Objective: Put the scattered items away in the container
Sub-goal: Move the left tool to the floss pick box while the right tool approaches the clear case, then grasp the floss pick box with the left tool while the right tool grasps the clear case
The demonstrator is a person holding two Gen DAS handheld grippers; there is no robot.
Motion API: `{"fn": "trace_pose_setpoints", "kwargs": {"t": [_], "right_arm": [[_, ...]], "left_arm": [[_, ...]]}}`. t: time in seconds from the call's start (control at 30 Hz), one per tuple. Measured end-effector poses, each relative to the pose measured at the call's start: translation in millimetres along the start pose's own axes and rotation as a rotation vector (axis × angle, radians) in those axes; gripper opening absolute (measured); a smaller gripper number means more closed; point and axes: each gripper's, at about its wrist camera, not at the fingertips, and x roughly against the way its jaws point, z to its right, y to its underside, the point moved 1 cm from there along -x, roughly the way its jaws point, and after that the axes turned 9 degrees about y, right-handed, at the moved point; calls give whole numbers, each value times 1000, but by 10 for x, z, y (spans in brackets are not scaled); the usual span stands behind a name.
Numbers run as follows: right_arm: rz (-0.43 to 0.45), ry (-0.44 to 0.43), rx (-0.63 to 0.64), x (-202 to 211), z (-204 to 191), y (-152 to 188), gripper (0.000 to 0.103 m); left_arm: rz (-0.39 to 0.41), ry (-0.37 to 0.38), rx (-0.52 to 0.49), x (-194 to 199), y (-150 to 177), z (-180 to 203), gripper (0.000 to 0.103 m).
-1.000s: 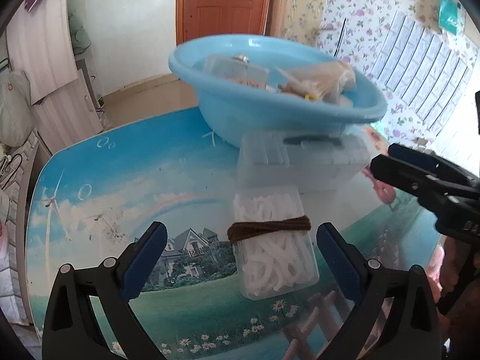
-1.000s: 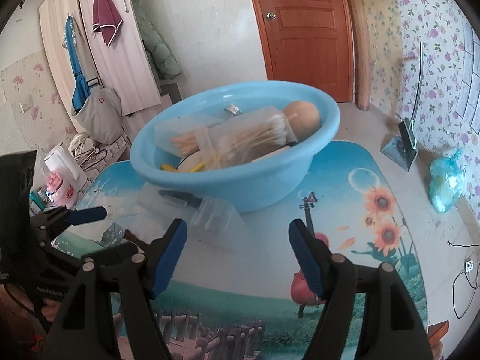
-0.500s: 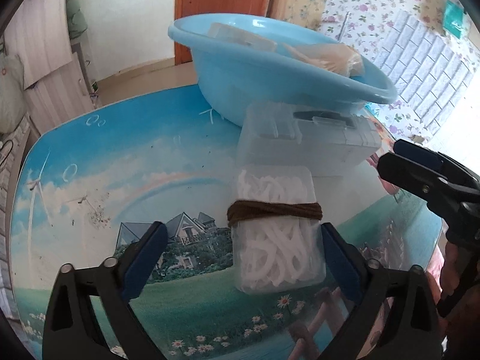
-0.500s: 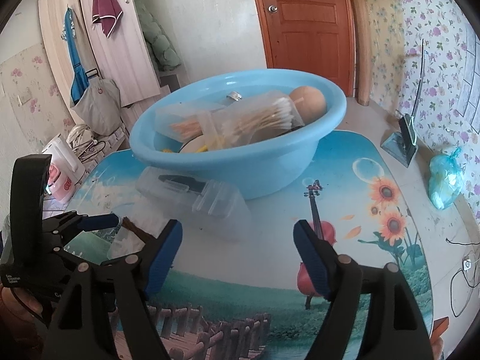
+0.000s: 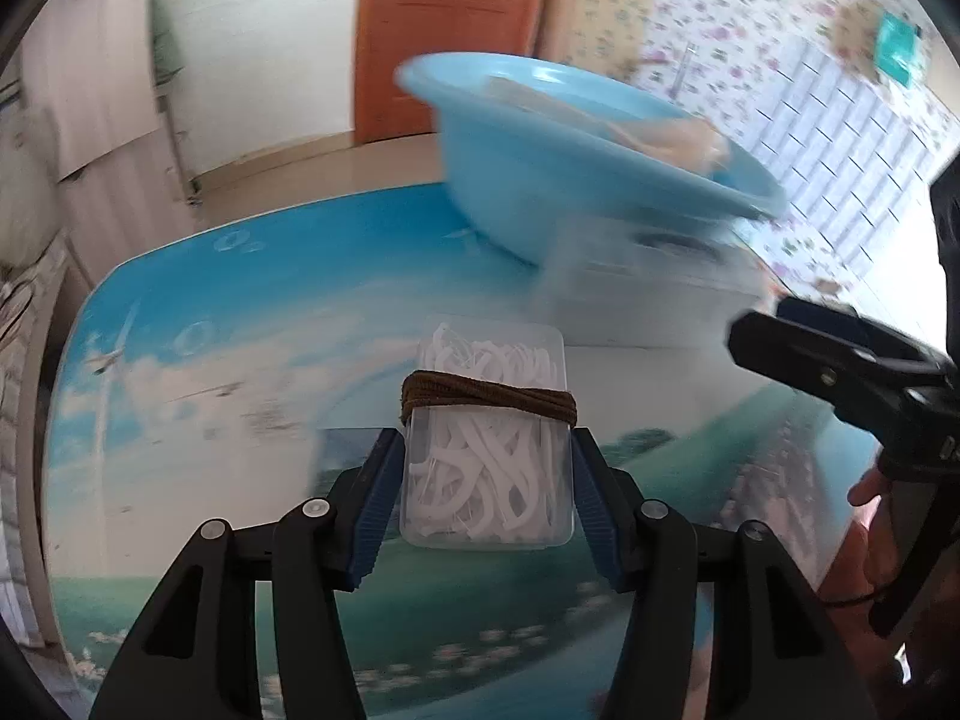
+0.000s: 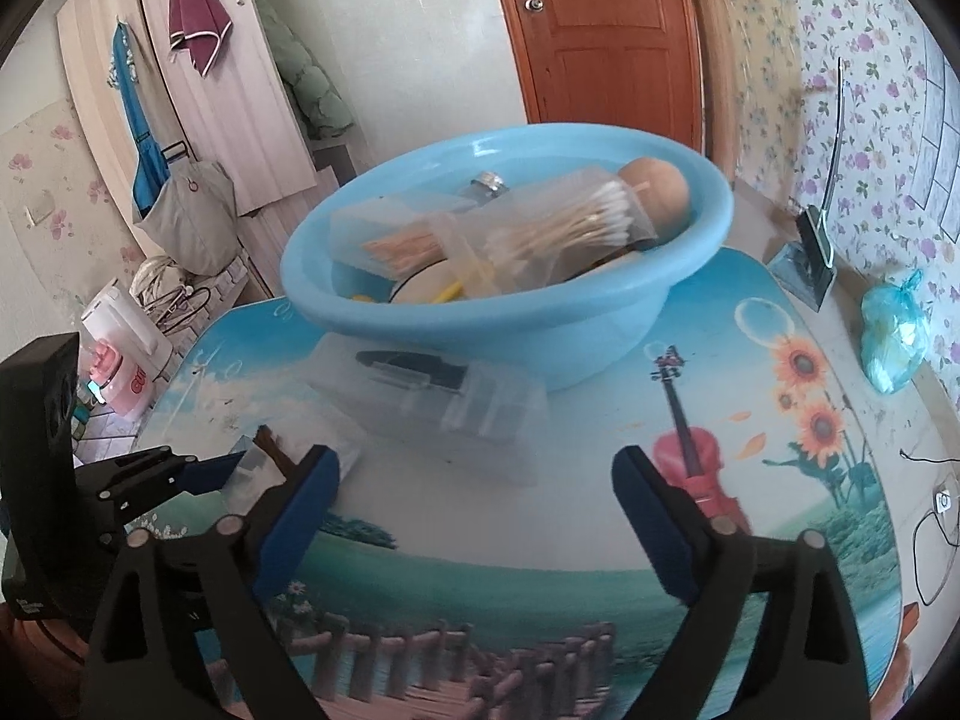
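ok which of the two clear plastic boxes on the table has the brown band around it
The small box of white floss picks, sitting between the pads of the closing left claw. The longer clear box beside the blue basin has no band.

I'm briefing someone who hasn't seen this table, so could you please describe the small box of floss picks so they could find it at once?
Start at the blue basin on the picture-printed table; a long clear case lies against its near side. Nearer still sits the small clear box, between the closing pads of the left tool. It alone is packed with white floss picks and wrapped by a brown band.
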Motion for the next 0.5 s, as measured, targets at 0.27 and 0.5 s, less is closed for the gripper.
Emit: {"fn": "trace_pose_setpoints", "kwargs": {"t": [0.27, 0.5], "right_arm": [[-19, 27, -41, -98, -229, -35, 103], [-22, 140, -65, -219, -407, -104, 103]], "left_arm": [[20, -66, 60, 75, -130, -300, 55], [33, -36, 42, 64, -281, -364, 55]]}}
